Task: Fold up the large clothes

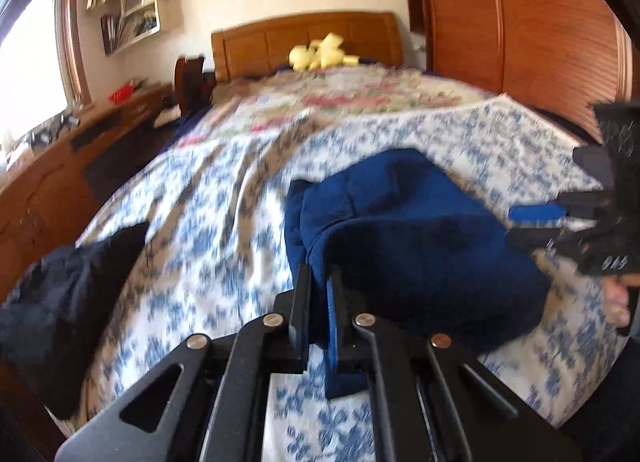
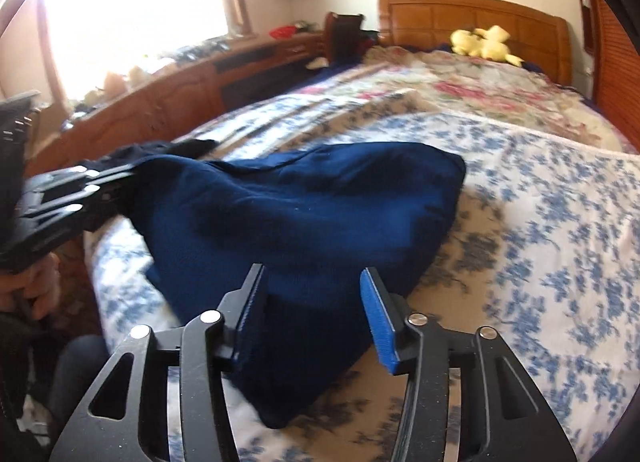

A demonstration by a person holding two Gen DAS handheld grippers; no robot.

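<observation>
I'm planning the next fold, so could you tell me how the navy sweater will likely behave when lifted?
The navy sweater will probably flop: it sags from the left hand-held gripper. The thick knit looks grippy and fairly heavy, likely dragging across the floral bedspread.

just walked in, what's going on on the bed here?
A person with a two-finger gripper in each hand is folding a dark blue garment on the floral bedspread. The left gripper is pinched shut on one edge of the garment, lifting it. The right gripper has its jaws apart with cloth between them, not clamped. Another dark garment lies off to the side.
</observation>
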